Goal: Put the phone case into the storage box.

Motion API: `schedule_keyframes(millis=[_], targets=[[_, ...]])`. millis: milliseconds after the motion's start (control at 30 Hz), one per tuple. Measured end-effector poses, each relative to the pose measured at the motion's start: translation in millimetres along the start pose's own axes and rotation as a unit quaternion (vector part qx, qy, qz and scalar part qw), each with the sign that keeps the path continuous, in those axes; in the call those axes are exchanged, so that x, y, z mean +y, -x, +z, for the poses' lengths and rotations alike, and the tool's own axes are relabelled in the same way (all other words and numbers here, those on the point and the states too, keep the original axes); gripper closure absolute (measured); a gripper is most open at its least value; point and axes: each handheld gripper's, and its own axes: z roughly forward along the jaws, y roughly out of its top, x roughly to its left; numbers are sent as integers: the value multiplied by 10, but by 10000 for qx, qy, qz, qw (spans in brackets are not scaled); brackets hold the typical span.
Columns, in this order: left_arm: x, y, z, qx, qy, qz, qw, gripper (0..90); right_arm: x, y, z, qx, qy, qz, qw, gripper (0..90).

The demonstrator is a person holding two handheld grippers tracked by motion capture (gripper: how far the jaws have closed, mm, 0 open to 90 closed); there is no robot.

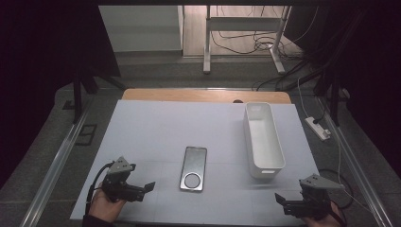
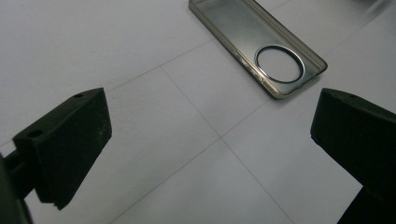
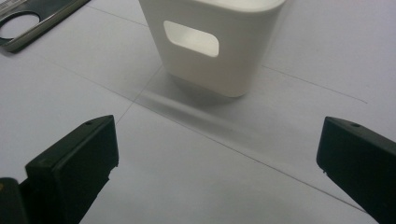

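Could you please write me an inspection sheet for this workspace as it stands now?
Surface: white mat with faint grid lines, on a wooden table.
Job's things: clear phone case lying flat mid-mat, round cutout toward the person; white bin to its right, apparently empty.
Clutter: nothing seen on the mat.
Grippers: left gripper and right gripper both open, holding nothing, at the near edge.
Cables: one trails from the left gripper; loose cables on the floor behind.
Surroundings: power strip right of the table; metal frame beyond.
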Motion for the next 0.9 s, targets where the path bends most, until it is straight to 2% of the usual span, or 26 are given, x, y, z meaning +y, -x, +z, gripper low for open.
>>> schedule_keyframes(millis=[300, 600, 900], targets=[[90, -5, 80, -11, -92, 174, 9998, 0, 1, -1, 3, 8, -1, -13, 10000, 0], [178, -4, 174, -170, -75, 109, 9998, 0, 2, -2, 5, 10, -9, -19, 10000, 0], [292, 21, 284, -253, -147, 245, 9993, 0, 5, -3, 9, 11, -33, -27, 10000, 0]])
